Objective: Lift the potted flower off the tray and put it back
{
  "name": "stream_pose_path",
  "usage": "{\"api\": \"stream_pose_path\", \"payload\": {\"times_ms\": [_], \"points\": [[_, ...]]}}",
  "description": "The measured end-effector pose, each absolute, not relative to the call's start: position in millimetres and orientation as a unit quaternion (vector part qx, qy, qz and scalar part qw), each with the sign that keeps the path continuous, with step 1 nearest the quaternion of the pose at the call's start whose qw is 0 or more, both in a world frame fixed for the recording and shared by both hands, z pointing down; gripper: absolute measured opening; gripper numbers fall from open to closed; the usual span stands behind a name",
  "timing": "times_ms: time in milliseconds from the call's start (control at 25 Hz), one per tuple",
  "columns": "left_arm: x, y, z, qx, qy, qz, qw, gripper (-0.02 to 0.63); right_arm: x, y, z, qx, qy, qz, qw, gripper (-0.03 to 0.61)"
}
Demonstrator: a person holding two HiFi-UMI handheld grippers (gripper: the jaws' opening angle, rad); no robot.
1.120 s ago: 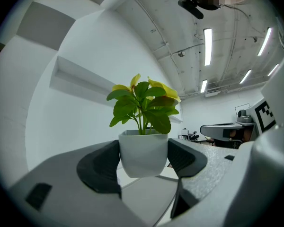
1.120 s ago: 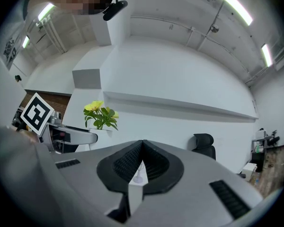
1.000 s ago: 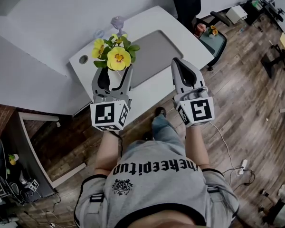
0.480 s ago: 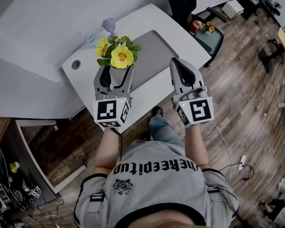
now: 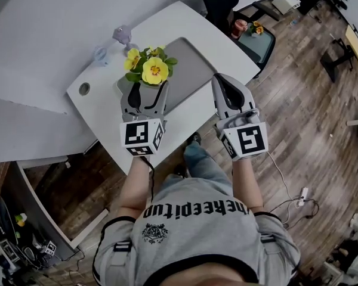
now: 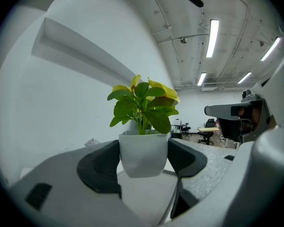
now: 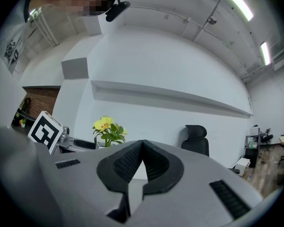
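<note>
In the head view, a person stands at a white table (image 5: pixel 185 25) and holds a tool in each hand. The left gripper (image 5: pixel 144 94) is shut tight on the potted flower (image 5: pixel 150 70). The yellow flowers and green leaves stick up just past its tips. The flower is over the near left end of the grey tray (image 5: pixel 194 70), which lies flat on the table. I cannot tell if the pot's bottom touches the tray. The right gripper (image 5: pixel 223 83) is to the right of the flower, over the near right edge of the tray, and it touches nothing. Two small glass things (image 5: pixel 122 36) stand on the far left part of the table. The floor (image 5: pixel 310 112) on the right is brown wood. In the left gripper view, the white pot (image 6: pixel 143 152) sits right between the two dark jaws. One jaw presses on its left side and one on its right side. The green leaves (image 6: pixel 142 109) rise straight up from the pot, so the pot is upright. In the right gripper view, the two jaws of the right gripper (image 7: pixel 142 144) are closed together, tip to tip, with nothing between them. The potted flower (image 7: pixel 106 129) shows far off to the left, next to the left gripper's marker cube (image 7: pixel 46 131). A black chair (image 7: pixel 196 145) stands to the right by the white wall (image 7: pixel 170 74).
</note>
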State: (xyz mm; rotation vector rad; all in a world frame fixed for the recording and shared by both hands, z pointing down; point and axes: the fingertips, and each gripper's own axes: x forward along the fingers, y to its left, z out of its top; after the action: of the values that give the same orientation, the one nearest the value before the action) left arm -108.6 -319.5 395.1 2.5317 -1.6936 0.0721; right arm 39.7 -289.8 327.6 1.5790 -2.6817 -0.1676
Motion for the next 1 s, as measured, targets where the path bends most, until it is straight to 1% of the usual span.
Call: {"api": "stream_pose_path", "payload": {"times_ms": [280,520,1000], "points": [[-95.7,-343.6,425.7,0.832,-0.55,0.042,0.061,0.318,50.8,-305.3,342.1,0.512,-0.857,-0.045,0.025,0.002],[-66.5,-371.6,456.8,0.832,-0.546,0.066,0.079,0.318,79.6,-325.6,355.9,0.518,-0.854,-0.034,0.037,0.002],[-45.2,-401.6,512.0,0.827,-0.541,0.105,0.114,0.318,103.1,-347.9,377.9,0.523,-0.85,-0.016,0.054,0.002]]}}
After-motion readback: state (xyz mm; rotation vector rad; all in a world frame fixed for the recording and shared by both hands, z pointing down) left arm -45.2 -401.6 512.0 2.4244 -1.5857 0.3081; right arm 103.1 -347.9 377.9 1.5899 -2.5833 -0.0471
